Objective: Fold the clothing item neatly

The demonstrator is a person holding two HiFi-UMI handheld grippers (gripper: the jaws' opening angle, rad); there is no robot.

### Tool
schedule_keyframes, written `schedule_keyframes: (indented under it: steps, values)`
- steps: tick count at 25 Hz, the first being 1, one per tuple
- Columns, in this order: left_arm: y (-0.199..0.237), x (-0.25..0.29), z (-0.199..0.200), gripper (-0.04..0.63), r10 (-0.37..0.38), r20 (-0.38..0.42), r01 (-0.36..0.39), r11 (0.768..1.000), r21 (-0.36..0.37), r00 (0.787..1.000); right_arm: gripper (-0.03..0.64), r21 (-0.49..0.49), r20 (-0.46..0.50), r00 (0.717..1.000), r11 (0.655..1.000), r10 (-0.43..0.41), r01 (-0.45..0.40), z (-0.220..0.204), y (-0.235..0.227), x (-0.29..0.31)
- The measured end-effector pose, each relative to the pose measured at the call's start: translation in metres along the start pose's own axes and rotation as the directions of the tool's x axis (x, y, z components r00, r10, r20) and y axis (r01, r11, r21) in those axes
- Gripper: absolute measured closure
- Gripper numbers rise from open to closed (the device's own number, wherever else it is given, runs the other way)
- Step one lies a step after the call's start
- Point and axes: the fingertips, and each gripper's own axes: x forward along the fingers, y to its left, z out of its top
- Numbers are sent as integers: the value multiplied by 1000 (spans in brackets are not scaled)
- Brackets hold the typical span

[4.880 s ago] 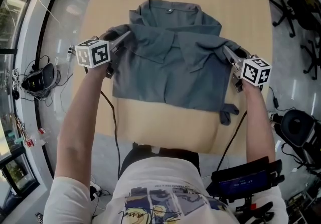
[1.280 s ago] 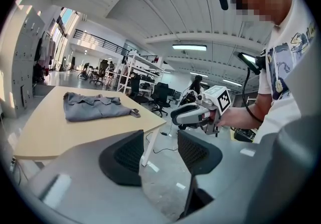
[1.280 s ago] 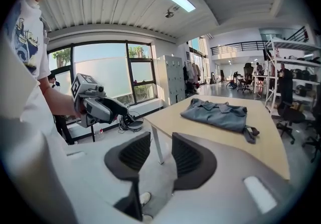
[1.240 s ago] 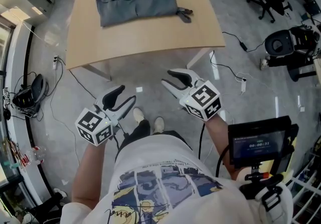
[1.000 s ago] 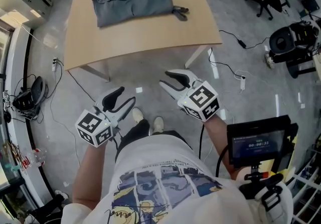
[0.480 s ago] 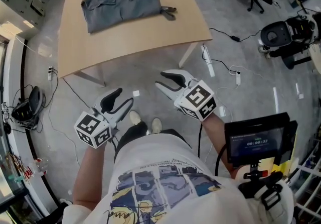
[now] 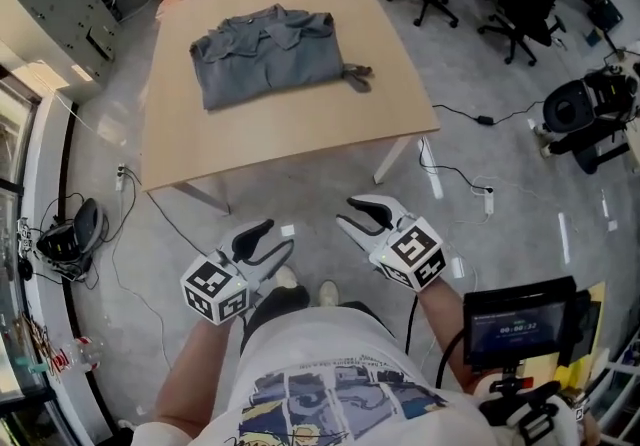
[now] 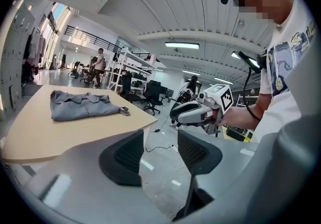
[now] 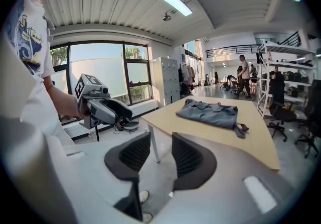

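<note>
Well back from the tabletop (image 7: pixel 300 129), over the floor (image 7: pixel 330 174) | folded grey shirt (image 7: pixel 268 56) lies alone on tabletop; earlier both grippers gripped its sides | left gripper (image 7: pixel 272 238) jaws wide apart, empty; right gripper (image 7: pixel 358 215) jaws apart, empty

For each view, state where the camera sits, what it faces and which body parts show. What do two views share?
Head view: on the head, steeply down at floor and table; torso, forearms, left tool, right tool.
Left gripper view: on left tool, along its open jaws; right tool, torso.
Right gripper view: on right tool, along its open jaws; left tool, sleeve.
Shared: folded grey shirt on the table.
</note>
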Motion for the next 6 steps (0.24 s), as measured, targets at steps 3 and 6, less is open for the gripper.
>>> schedule_keyframes:
  steps: [3,6]
  values:
    - [4,-6,2,371,-7,-3,7,1000,1,1000,482,3,-5,1000,1000,-9,9,3,4,2]
    - [13,-12,5,373,-11,-2,11,1000,-1,1000,482,2,-13,1000,1000,-14,14,8,8,9]
